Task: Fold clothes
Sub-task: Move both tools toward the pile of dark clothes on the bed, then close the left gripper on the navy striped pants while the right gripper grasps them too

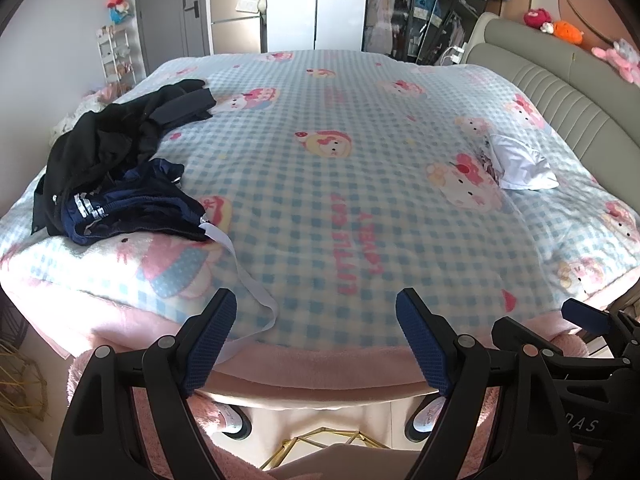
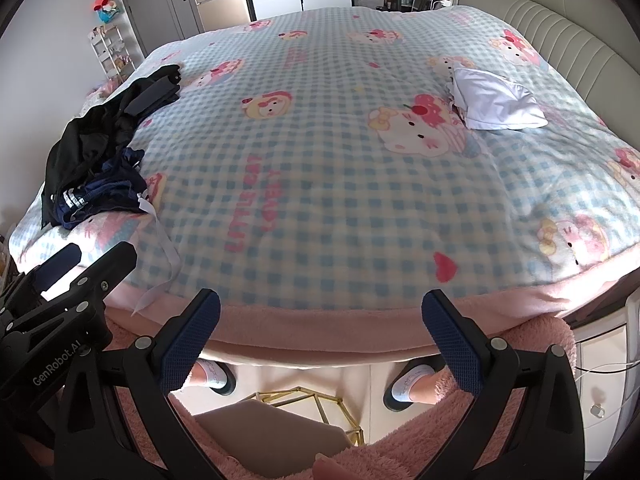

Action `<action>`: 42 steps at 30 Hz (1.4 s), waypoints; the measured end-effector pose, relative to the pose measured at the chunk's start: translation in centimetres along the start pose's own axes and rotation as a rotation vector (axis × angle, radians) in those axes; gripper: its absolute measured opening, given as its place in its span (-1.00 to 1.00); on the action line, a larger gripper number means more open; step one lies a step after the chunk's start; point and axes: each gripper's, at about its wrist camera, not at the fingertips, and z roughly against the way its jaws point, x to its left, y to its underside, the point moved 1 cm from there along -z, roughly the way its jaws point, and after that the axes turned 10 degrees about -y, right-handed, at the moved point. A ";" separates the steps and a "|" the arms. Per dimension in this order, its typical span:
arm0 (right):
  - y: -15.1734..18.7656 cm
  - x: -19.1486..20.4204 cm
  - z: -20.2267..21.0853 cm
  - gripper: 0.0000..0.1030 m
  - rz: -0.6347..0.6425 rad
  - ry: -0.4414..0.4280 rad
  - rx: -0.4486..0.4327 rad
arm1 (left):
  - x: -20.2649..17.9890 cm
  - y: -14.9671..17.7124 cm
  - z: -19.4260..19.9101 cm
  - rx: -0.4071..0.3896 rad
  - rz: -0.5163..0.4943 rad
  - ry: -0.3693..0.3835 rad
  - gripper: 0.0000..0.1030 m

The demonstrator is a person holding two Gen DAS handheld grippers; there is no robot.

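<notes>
Left gripper (image 1: 316, 344) is hovering at the near edge of the bed, its blue-padded fingers (image 1: 212, 340) spread wide and gripping nothing. Right gripper (image 2: 320, 344) is hanging beside it in the same posture, jaws fully apart and empty; each gripper is intruding into the other's view only as a partly cropped black frame. Below the fingers, two feet in white socks and dark slippers (image 2: 214, 376) are showing on the floor, partly masked by the gripper arms and by pink fleece (image 2: 480, 432) whose extent is cut off by the picture edge.

The checked cartoon-print blanket (image 1: 320, 200) is covering the bed, its pink border (image 2: 320, 328) draping over the near edge. The pile of dark clothes (image 1: 116, 160) is lying on the left side of the bed, well apart from both grippers: a black garment is overlapping a navy one with white stripes (image 1: 84, 206), and their individual shapes are hard to separate. A white strap (image 1: 248, 276) is trailing from the pile toward the near edge. A folded white garment (image 2: 496, 104) is resting on the right side near the padded headboard (image 1: 560, 92); what lies beneath it is obscured.
</notes>
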 end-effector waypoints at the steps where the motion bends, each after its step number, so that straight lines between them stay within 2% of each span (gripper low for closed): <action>1: 0.0 0.0 0.0 0.98 0.001 -0.004 0.001 | 0.0 0.0 0.0 -0.004 0.001 0.001 0.63; 5: -0.2 0.0 -0.2 0.98 0.007 -0.020 0.004 | -0.3 0.2 0.0 -0.012 -0.001 0.005 0.63; 8: -0.4 0.1 -0.3 0.98 0.014 -0.034 0.006 | 1.3 -0.3 -0.6 -0.007 0.015 0.039 0.63; 11: -1.2 0.7 -0.7 0.98 0.051 -0.072 -0.001 | 2.1 -0.4 -1.1 -0.007 0.042 0.059 0.63; 13: -2.1 1.6 -1.3 0.98 0.089 -0.095 0.003 | 2.3 -0.6 -1.2 -0.010 0.054 0.046 0.63; 16: -3.4 3.8 -2.3 0.98 0.176 -0.105 0.000 | 4.3 -1.2 -2.0 -0.021 0.079 0.050 0.63; 21: -5.8 9.1 -5.0 0.98 0.298 -0.122 0.001 | 10.4 -2.1 -3.7 -0.030 0.214 0.060 0.63; 26: -8.2 14.4 -8.6 0.89 0.374 -0.189 0.036 | 17.1 -2.5 -6.3 -0.011 0.347 -0.030 0.63; 31: -9.8 19.1 -13.9 0.82 0.431 -0.203 0.095 | 23.9 -2.8 -10.6 0.059 0.460 -0.103 0.63; 34: -10.5 20.9 -17.5 0.78 0.411 -0.231 0.148 | 27.5 -2.5 -13.0 0.096 0.526 -0.131 0.63; 37: -10.9 22.5 -20.9 0.57 0.386 -0.226 0.210 | 30.3 -2.4 -15.1 0.126 0.557 -0.164 0.63; 42: -11.2 24.4 -24.9 0.49 0.399 -0.193 0.252 | 32.3 -2.2 -18.7 0.186 0.554 -0.186 0.63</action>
